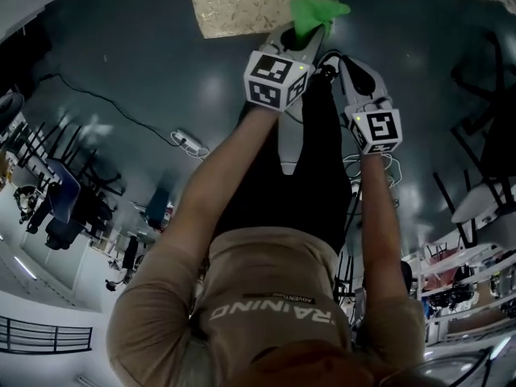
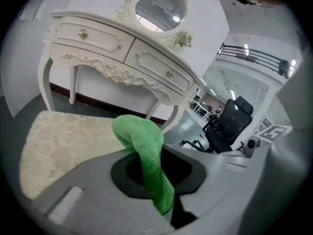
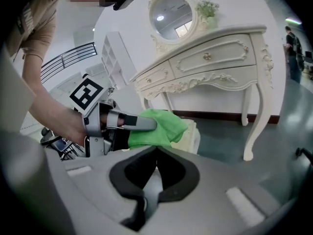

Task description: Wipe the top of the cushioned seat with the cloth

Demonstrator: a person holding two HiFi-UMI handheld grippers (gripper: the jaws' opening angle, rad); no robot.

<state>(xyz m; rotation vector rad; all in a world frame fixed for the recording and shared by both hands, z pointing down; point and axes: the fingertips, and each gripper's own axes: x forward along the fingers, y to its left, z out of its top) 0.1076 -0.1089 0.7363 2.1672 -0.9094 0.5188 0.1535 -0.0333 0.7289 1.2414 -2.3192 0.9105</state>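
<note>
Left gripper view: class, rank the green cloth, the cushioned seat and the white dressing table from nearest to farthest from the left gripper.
1. green cloth: centre, clamped in the left gripper itself.
2. cushioned seat: lower left, just beyond the gripper.
3. dressing table: upper left to centre, standing behind the seat.

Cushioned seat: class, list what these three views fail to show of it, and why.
Head view: the cushioned seat is cut off by the top edge.
Left gripper view: the left gripper and cloth hide its near edge.
Right gripper view: cloth and left gripper cover most of it.
Cloth-seat contact: unclear.
</note>
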